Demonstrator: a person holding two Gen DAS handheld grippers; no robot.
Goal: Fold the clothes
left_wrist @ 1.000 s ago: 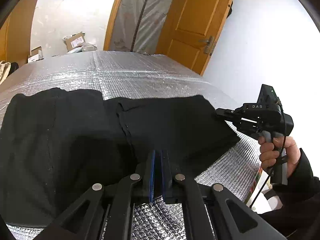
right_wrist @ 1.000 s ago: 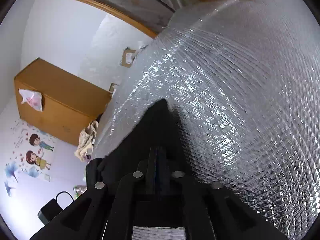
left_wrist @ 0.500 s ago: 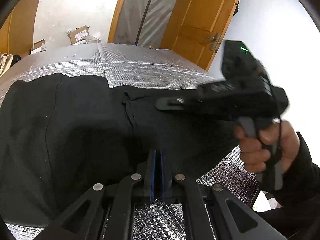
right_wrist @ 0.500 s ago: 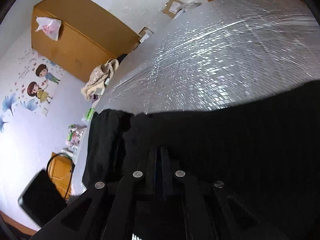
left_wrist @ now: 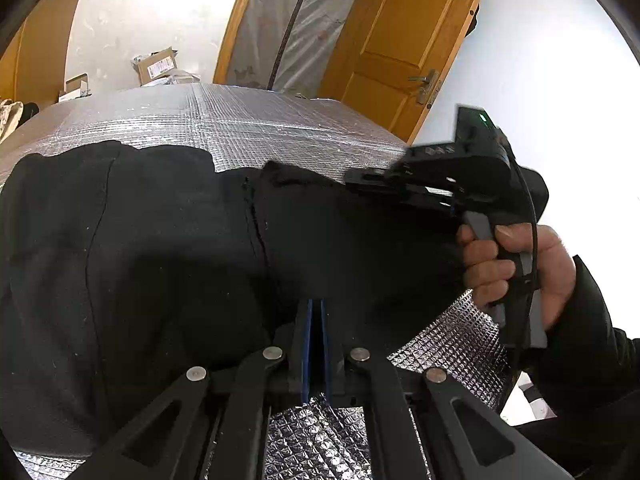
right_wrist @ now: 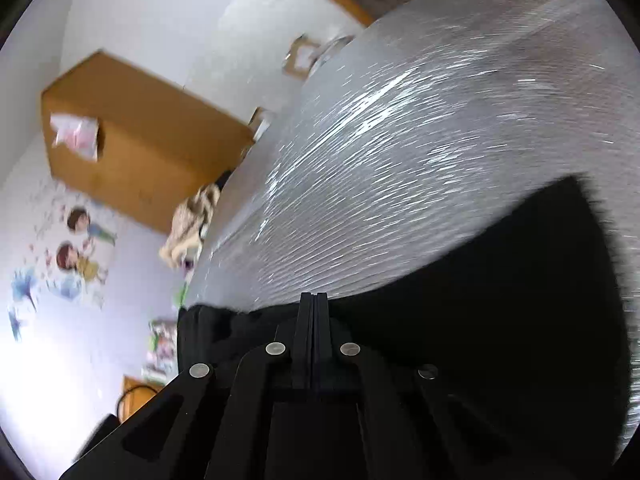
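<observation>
A black garment lies spread on the silver foil-covered table. My left gripper is shut on its near edge, and the cloth bunches around the blue pads. A hand holds my right gripper over the garment's far right part, just right of a small raised fold. Its jaws are closing, and I see no cloth between them. In the right wrist view, which is blurred, the right gripper has its fingers together over the garment's far edge.
An orange door and a plastic-covered doorway stand behind the table. Cardboard boxes lie on the floor at the back left. A wooden cabinet and a heap of pale cloth are to the left.
The right gripper has swung in from the table's right edge to over the garment, pulling the right corner inward. The left gripper has stayed shut in place.
</observation>
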